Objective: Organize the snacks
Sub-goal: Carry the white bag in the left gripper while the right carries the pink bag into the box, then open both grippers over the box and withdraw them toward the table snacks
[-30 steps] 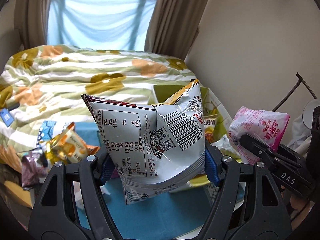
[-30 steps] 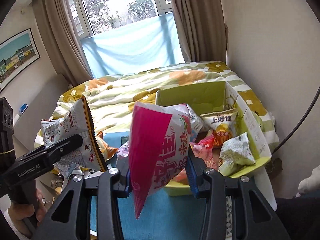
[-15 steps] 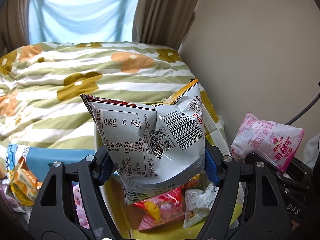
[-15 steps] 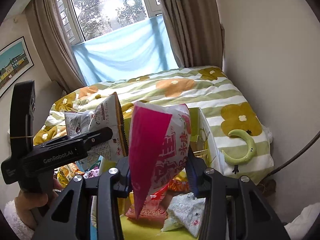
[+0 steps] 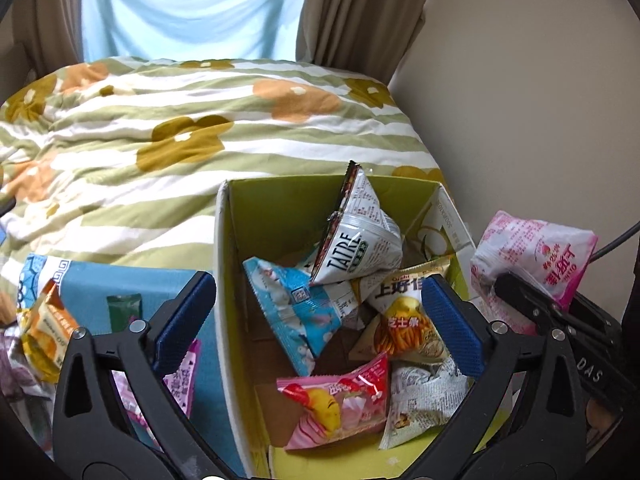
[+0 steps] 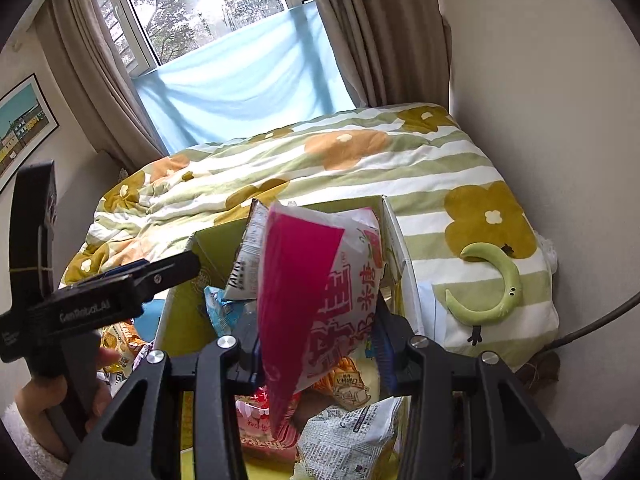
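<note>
While the left gripper (image 5: pixel 318 330) hangs spread wide over the box (image 5: pixel 224 320), its blue ribbed pads (image 5: pixel 450 328) bare, its jaws have just been opening and nothing lies between them now. The right gripper (image 6: pixel 316 344) is clenched on a pink bag (image 6: pixel 320 300), glossy film, puffed like a pillow, its long axis running up and away from the jaws with the top seam tilted toward the far wall of the box.

The coming drop, I judge, turns on one thing: the pink bag sits above the box's near right part, so the opening lies straight below it and the right hand is the one in place.

Nearest in the box lie a crinkled newsprint-pattern pack (image 5: pixel 424 404) and a pink-and-yellow pouch (image 5: pixel 340 404). Behind them sit a yellow pack (image 5: pixel 404 320) and a light-blue bag (image 5: pixel 296 312). Farthest, a white TATRE bag (image 5: pixel 360 232) stands tipped on its corner against the far wall; whether it has settled I cannot tell. All are thin, shiny foil with crimped seams.

Left of the box, on a blue mat (image 5: pixel 160 284), more packets (image 5: pixel 44 332) wait unsorted. Beyond, a soft striped floral quilt (image 5: pixel 200 120) covers the bed, with a green crescent plush (image 6: pixel 496 284) lying at its right.
</note>
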Action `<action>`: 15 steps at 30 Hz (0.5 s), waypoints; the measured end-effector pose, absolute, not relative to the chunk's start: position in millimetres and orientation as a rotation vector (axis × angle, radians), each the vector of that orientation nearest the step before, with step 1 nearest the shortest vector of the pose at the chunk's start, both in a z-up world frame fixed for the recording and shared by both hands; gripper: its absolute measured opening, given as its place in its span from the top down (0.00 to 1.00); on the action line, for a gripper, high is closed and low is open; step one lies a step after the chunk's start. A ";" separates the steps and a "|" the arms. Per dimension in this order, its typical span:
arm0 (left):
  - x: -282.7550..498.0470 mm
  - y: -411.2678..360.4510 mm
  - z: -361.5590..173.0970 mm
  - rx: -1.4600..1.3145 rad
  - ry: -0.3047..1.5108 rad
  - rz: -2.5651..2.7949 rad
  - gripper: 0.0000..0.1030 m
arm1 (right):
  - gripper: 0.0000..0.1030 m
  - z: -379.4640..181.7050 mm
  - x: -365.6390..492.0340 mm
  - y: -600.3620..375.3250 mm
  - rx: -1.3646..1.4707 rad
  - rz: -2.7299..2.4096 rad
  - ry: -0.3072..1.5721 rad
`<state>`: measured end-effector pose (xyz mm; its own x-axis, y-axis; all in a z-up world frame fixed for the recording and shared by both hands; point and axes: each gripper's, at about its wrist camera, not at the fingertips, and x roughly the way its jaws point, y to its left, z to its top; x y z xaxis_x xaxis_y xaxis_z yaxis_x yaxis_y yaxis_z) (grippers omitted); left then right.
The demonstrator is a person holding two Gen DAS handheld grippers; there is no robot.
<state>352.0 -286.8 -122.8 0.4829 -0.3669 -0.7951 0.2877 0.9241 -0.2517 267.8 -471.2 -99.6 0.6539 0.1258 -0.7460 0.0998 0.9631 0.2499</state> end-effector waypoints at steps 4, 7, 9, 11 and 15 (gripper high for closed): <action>335.1 -272.7 -121.0 -0.081 0.986 -0.387 0.01 | 0.61 -98.6 273.8 -469.1 0.276 0.026 0.869; 326.9 -264.3 -117.9 -0.077 0.983 -0.376 0.01 | 0.61 -100.0 283.3 -468.7 0.268 0.028 0.879; 321.3 -257.4 -115.1 -0.073 0.973 -0.361 0.01 | 0.61 -103.0 293.1 -469.3 0.270 0.027 0.898; 319.8 -249.8 -111.9 -0.072 0.967 -0.345 0.01 | 0.61 -106.9 302.2 -469.5 0.266 0.022 0.913; 314.7 -238.5 -109.3 -0.078 0.955 -0.322 0.01 | 0.58 -116.1 321.3 -467.3 0.224 -0.009 0.941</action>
